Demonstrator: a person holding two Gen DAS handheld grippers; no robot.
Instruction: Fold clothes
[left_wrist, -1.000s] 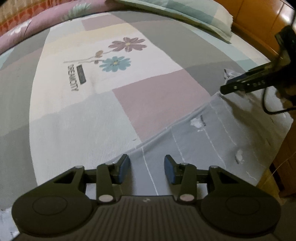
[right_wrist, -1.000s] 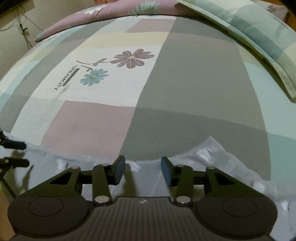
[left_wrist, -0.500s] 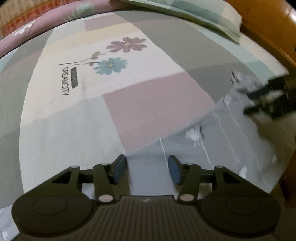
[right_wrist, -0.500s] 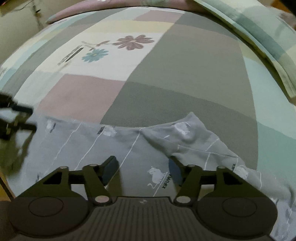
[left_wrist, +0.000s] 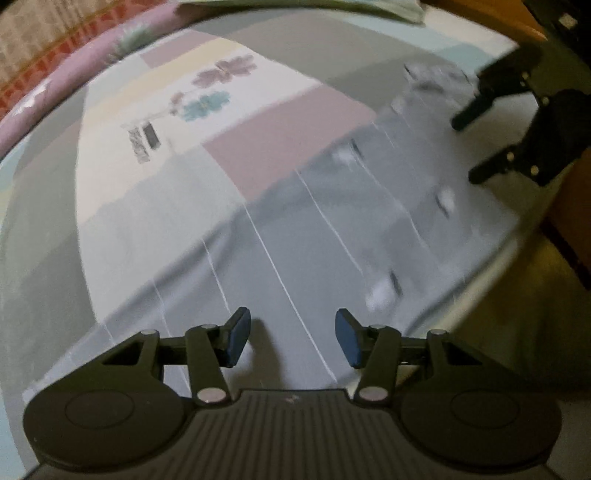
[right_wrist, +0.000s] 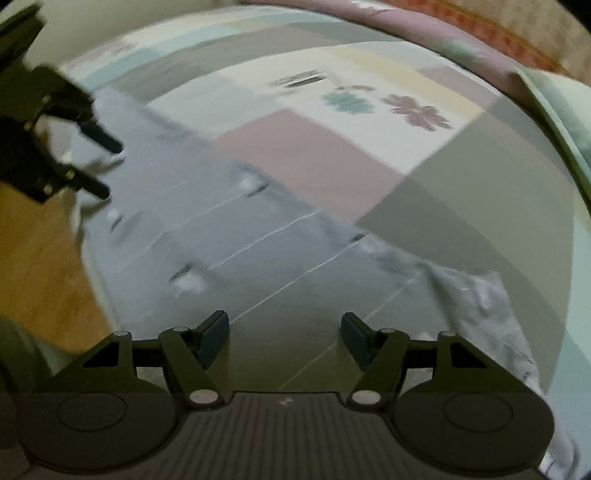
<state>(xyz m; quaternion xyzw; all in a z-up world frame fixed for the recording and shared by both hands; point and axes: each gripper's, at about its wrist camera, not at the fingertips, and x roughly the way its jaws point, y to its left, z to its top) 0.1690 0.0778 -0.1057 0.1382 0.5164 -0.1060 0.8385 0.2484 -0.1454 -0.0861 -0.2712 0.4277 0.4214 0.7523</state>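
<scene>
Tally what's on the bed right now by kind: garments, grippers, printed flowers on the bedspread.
Grey white-striped garment: 1
Handheld black two-finger grippers: 2, the left gripper and the right gripper, both with fingers open
Printed flowers on the patchwork bedspread: 2, one purple flower and one teal flower
Total: 5

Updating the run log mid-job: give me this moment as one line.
stage: garment laid out, no fold yet | left gripper: open, empty | right gripper: open, empty | grey striped garment: flat on patchwork bedspread | frames blurred
</scene>
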